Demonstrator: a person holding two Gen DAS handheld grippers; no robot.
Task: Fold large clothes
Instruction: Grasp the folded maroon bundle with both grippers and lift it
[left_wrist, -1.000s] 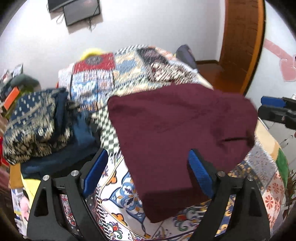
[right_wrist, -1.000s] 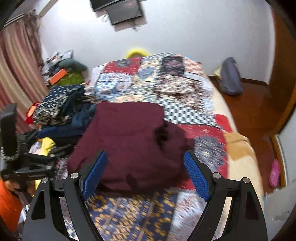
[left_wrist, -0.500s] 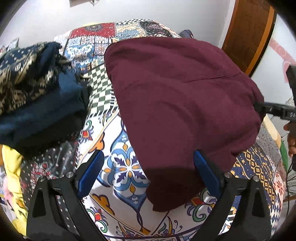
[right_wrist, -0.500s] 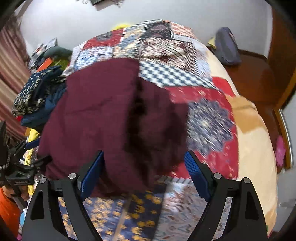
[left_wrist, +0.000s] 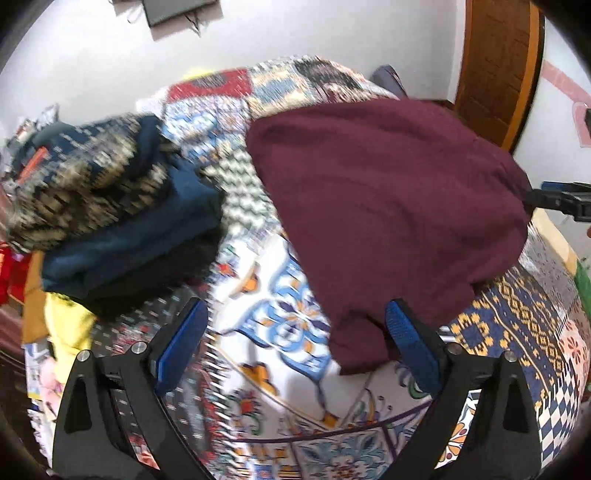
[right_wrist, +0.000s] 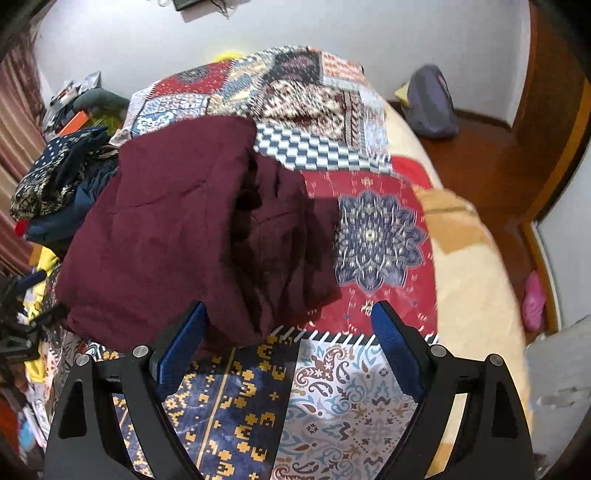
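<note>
A maroon garment (left_wrist: 388, 192) lies folded on the patchwork bedspread (left_wrist: 295, 387). My left gripper (left_wrist: 291, 332) is open just above the bed. The garment's near corner reaches in beside its right finger and nothing is pinched. From the other side, the same maroon garment (right_wrist: 177, 229) shows a bunched, thicker fold along its right half. My right gripper (right_wrist: 290, 328) is open too, and the garment's near edge lies under its left finger without being gripped. The right gripper (left_wrist: 565, 201) also shows at the garment's far right edge in the left wrist view.
A pile of folded clothes (left_wrist: 110, 221), navy and patterned, sits on the bed left of the garment, with yellow cloth (left_wrist: 66, 328) below it. A grey bag (right_wrist: 430, 103) and a pink item (right_wrist: 533, 299) lie on the wooden floor past the bed's right edge. A wooden door (left_wrist: 498, 66) stands behind.
Both grippers have come lower and nearer to the bed, so the maroon garment fills more of each view. The left jaws stand slightly wider. The garment has not moved.
</note>
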